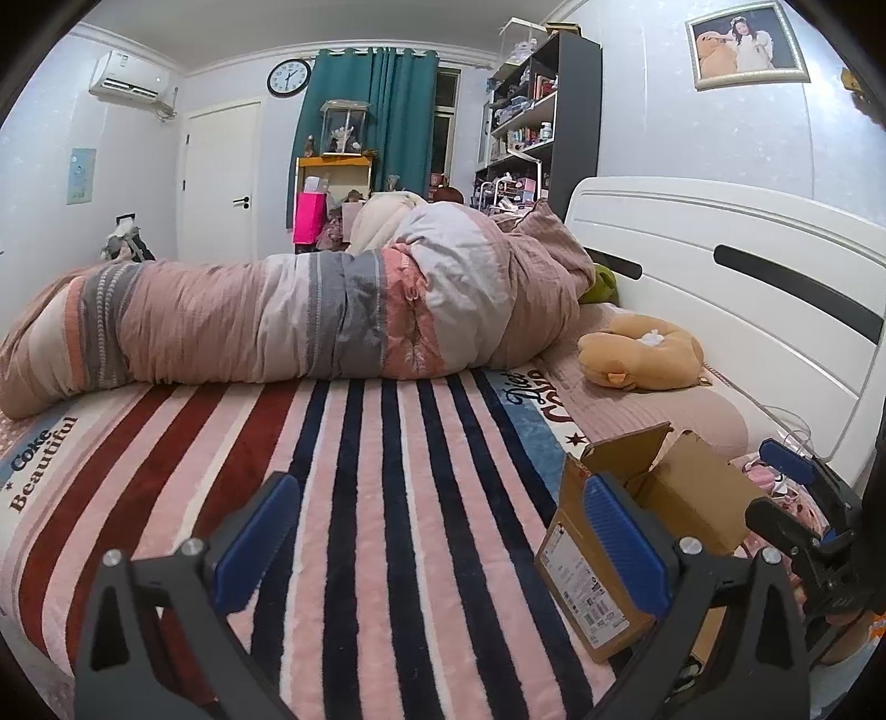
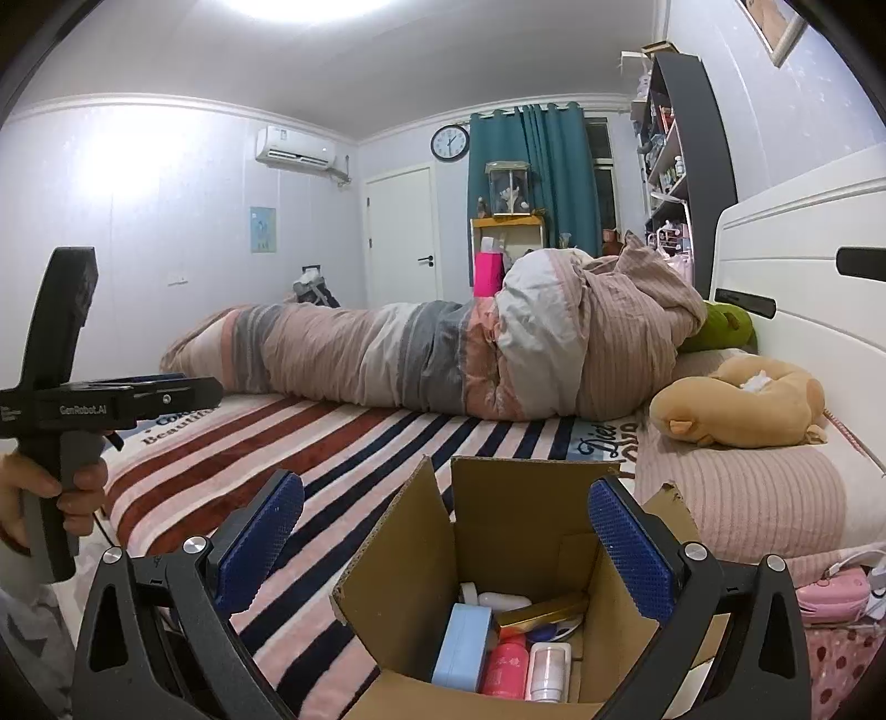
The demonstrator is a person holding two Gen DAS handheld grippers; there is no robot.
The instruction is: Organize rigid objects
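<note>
Left wrist view: the left gripper (image 1: pixel 437 543) stands with its jaws wide apart and nothing between them, above the striped blanket (image 1: pixel 354 471). The cardboard box (image 1: pixel 637 543) sits on the bed at lower right, behind the right-hand finger; from here only its outer wall, its raised flaps and a printed shipping label (image 1: pixel 581 598), too small to read, can be seen, not its contents. The right gripper (image 1: pixel 797 498) enters at the far right edge beyond the box; whether it is apart or together cannot be told from this view. Blanket lettering reads "Coke Beautiful" at left and a partly cut-off "Diet" near the pillow (image 1: pixel 653 410). A framed photograph (image 1: pixel 745 44) hangs above the headboard (image 1: pixel 720 249).

Right wrist view: the right gripper (image 2: pixel 446 545) is directly over the open box (image 2: pixel 498 531), jaws wide apart, holding nothing. This view alone shows the interior: a light blue box (image 2: pixel 462 648), a red bottle (image 2: pixel 505 664), a white-capped jar (image 2: pixel 548 670), a gold bar-shaped item (image 2: pixel 540 609) and a white item behind them. The left gripper (image 2: pixel 183 390) appears side-on at left, held by a hand (image 2: pixel 50 487); its body is marked "GenRobot.AI". A tan plush toy (image 2: pixel 742 410) lies on the pillow, and a rolled quilt (image 2: pixel 443 354) lies across the bed.
</note>
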